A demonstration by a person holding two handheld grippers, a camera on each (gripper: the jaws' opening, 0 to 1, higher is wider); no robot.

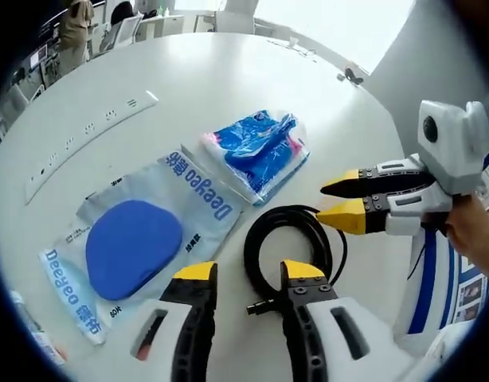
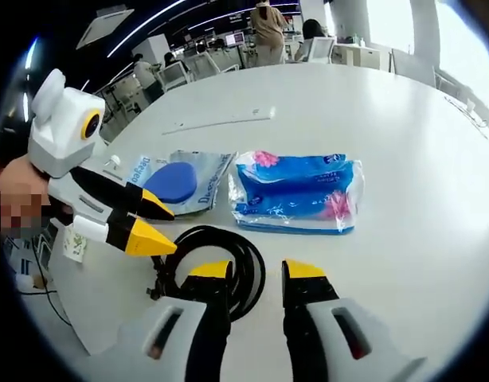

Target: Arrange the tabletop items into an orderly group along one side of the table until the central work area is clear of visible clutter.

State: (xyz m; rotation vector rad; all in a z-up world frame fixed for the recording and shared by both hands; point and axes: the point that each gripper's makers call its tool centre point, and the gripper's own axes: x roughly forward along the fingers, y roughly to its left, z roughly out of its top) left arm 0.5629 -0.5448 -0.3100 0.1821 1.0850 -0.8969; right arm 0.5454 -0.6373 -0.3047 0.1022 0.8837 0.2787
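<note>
A coiled black cable (image 1: 264, 231) (image 2: 248, 263) lies on the round white table (image 1: 228, 72) just ahead of both grippers. My left gripper (image 1: 248, 274) (image 2: 166, 228) is open, its jaws straddling the coil's near edge with nothing held. From the other side my right gripper (image 2: 258, 274) (image 1: 330, 200) points at the coil, open and empty. Beyond the coil lie a flat Deeyeo packet with a blue cloth (image 1: 141, 239) (image 2: 177, 181) and a blue tissue pack (image 1: 260, 151) (image 2: 296, 191).
A long white power strip (image 1: 93, 135) (image 2: 221, 121) lies farther out on the table. A small printed slip (image 2: 73, 243) sits near the table edge. Chairs and people stand beyond the far rim. Bare tabletop spreads past the tissue pack.
</note>
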